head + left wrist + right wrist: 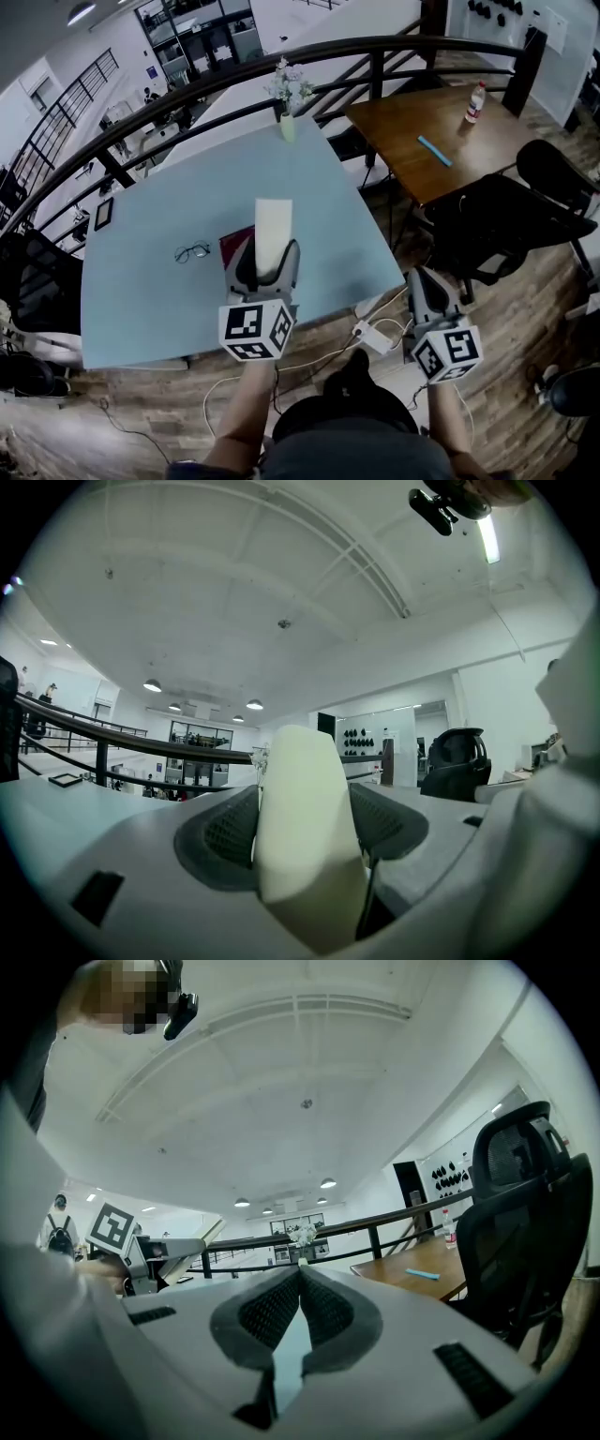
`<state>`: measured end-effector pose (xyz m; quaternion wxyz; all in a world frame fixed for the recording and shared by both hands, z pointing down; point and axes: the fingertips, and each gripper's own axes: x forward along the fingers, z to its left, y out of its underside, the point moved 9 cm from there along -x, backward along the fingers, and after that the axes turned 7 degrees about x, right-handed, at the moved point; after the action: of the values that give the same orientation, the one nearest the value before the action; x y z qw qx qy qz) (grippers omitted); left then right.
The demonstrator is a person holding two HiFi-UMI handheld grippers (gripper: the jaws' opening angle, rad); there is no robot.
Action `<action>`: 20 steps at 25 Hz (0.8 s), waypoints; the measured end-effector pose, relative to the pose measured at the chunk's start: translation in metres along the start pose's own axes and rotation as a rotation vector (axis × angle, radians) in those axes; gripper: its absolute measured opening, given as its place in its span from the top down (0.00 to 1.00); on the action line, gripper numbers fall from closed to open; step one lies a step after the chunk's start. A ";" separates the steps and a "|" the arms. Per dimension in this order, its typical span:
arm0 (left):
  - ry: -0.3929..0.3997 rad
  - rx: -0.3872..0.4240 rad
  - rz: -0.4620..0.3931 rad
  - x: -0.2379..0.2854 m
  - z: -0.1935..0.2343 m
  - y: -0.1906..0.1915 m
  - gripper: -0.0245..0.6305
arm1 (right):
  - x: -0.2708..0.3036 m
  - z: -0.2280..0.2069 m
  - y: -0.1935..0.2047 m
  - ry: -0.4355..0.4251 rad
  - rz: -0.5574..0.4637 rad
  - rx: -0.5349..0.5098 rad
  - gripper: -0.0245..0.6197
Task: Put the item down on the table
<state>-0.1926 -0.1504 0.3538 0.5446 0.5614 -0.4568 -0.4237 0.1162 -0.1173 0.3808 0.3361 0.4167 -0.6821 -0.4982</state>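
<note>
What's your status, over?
Left gripper shut on cream block, held over blue table. Right gripper shut, empty. Red book by the drop spot, glasses beside it.

Wide bare stretches of the blue table [141, 300] lie open; only the glasses [192, 251], the red book [232, 246] beside them and a far vase [288, 127] stand in the way.
</note>
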 end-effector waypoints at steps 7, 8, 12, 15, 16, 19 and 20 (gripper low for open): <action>0.005 -0.014 0.015 0.048 -0.007 0.004 0.49 | 0.028 -0.024 -0.012 -0.015 0.000 -0.007 0.96; 0.005 -0.018 0.018 0.055 -0.008 0.005 0.49 | 0.031 -0.027 -0.013 -0.015 0.000 -0.008 0.96; 0.008 -0.024 0.043 0.080 -0.016 0.015 0.49 | 0.042 -0.038 -0.014 -0.017 0.004 -0.003 0.96; 0.019 -0.016 0.076 0.097 -0.021 0.026 0.49 | 0.049 -0.043 -0.014 -0.017 0.010 0.001 0.96; 0.023 -0.012 0.090 0.102 -0.022 0.031 0.49 | 0.051 -0.044 -0.013 -0.018 0.012 0.002 0.96; 0.033 -0.008 0.137 0.118 -0.027 0.047 0.49 | 0.056 -0.049 -0.012 -0.019 0.019 0.005 0.96; 0.033 -0.015 0.153 0.123 -0.028 0.053 0.49 | 0.057 -0.050 -0.012 -0.018 0.021 0.006 0.96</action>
<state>-0.1406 -0.2631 0.4106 0.5871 0.5278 -0.4861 -0.3747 0.1386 -0.1908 0.3856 0.3340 0.4061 -0.6909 -0.4963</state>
